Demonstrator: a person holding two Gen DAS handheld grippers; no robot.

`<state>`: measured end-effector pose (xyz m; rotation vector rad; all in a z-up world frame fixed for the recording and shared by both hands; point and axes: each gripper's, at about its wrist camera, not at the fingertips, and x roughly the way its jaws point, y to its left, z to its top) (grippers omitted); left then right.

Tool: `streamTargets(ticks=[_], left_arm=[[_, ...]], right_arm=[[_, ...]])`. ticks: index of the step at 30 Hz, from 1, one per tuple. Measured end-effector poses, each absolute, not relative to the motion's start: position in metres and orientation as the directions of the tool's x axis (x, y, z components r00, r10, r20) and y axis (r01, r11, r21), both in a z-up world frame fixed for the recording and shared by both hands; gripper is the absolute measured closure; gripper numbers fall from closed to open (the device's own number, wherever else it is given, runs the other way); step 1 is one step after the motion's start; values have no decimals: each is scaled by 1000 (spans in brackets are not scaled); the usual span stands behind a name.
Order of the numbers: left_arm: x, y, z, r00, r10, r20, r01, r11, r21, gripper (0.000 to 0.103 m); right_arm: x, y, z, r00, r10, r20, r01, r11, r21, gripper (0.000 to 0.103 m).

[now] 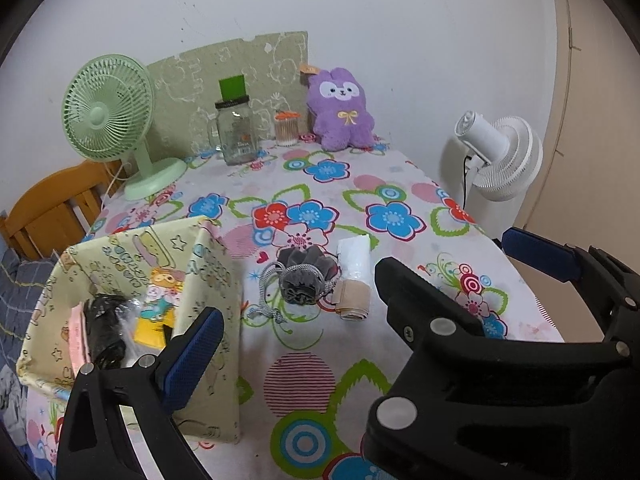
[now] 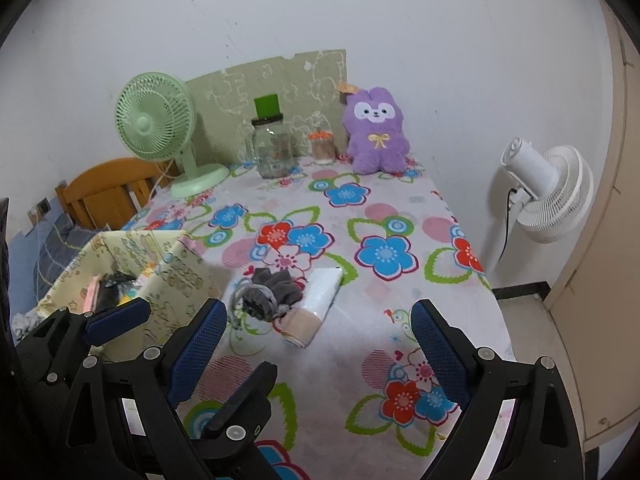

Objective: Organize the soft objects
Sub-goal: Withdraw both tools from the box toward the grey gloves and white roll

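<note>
- A worktop [image 2: 360, 344] under a flowered cloth stands against a pale wall, with a green fan [image 2: 158, 128], a glass jar [image 2: 272, 148] and a purple plush rabbit [image 2: 376, 136] along its back edge.
- At its left, a fabric bin [image 1: 208, 280] holds a black bundle [image 1: 105, 330].
- Mid-worktop, a grey drawstring pouch [image 1: 302, 278] touches a white roll [image 1: 356, 258] and a beige band [image 1: 352, 300].
- Left tongs [image 2: 118, 318] hang over the bin, apart, holding nothing.
- Right tongs [image 2: 318, 354] hover apart, near the pouch, holding nothing.

2 fans [image 1: 108, 120] [image 1: 500, 156]; 1 plush bunny [image 1: 342, 108]; 2 jars [image 1: 236, 130] [image 1: 286, 128]; 1 fabric bin [image 1: 208, 280]; 1 grey pouch [image 1: 302, 280]; 2 rolls [image 1: 356, 256] [image 1: 354, 300].
</note>
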<state>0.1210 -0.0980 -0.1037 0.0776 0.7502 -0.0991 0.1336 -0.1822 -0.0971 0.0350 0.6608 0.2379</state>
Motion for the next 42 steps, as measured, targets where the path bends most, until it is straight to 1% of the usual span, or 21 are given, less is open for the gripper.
streamTargets(ticks=[8, 10, 20, 23, 26, 28, 31, 33, 34, 39, 42], left_arm=[[139, -103, -116, 705, -58, -707, 115, 993, 34, 2], [144, -104, -118, 702, -52, -711, 109, 993, 35, 5], [163, -105, -119, 728, -2, -686, 63, 996, 64, 13], [166, -105, -118, 734, 2, -680, 58, 996, 64, 16], [168, -106, -116, 737, -4, -676, 62, 996, 62, 23], [169, -107, -116, 729, -30, -683, 83, 996, 45, 29], [172, -109, -119, 717, -48, -696, 93, 995, 28, 30], [173, -111, -120, 716, -38, -697, 87, 996, 35, 32], [175, -112, -122, 714, -35, -699, 83, 996, 35, 36], [183, -109, -131, 692, 11, -722, 26, 999, 41, 49], [189, -103, -138, 676, 38, -736, -9, 999, 43, 50]], right_arm=[[152, -187, -111, 742, 218, -634, -192, 975, 111, 8], [156, -188, -113, 738, 215, -640, -188, 976, 112, 8], [181, -194, -122, 725, 219, -653, -161, 976, 148, 8], [186, -194, -121, 727, 219, -650, -159, 976, 150, 8], [188, -194, -119, 731, 220, -646, -160, 975, 152, 8], [188, -195, -118, 732, 222, -644, -160, 975, 153, 8], [189, -197, -118, 735, 213, -644, -154, 977, 147, 8], [191, -198, -120, 734, 205, -648, -148, 979, 143, 8], [192, -199, -121, 731, 203, -651, -144, 979, 144, 8], [198, -202, -129, 717, 208, -665, -134, 978, 161, 8], [202, -201, -134, 710, 207, -673, -132, 978, 161, 8]])
